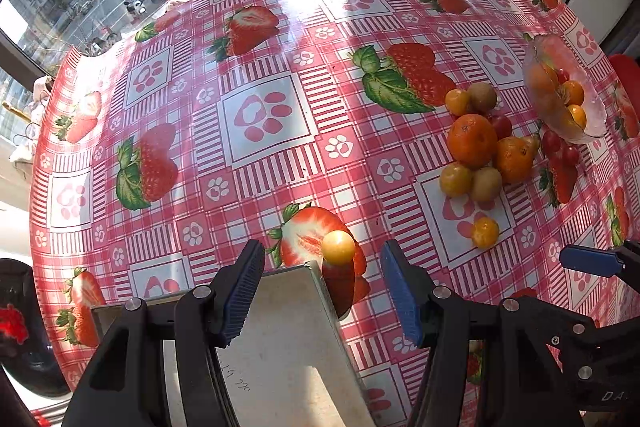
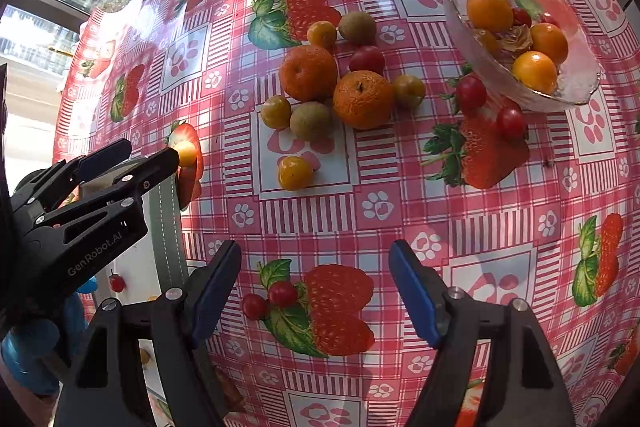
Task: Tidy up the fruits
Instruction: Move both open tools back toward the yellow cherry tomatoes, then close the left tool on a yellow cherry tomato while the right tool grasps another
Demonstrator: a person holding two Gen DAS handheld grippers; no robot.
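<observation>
Glass bowl (image 2: 576,83) holds some fruit — most lies loose on the counter (image 2: 400,211). Both claws — left claw (image 1: 322,287), right claw (image 2: 316,287) — gape empty.

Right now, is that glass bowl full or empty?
Partly filled. The glass bowl holds a few orange fruits and small red ones, while more fruit lies loose on the tablecloth.
</observation>
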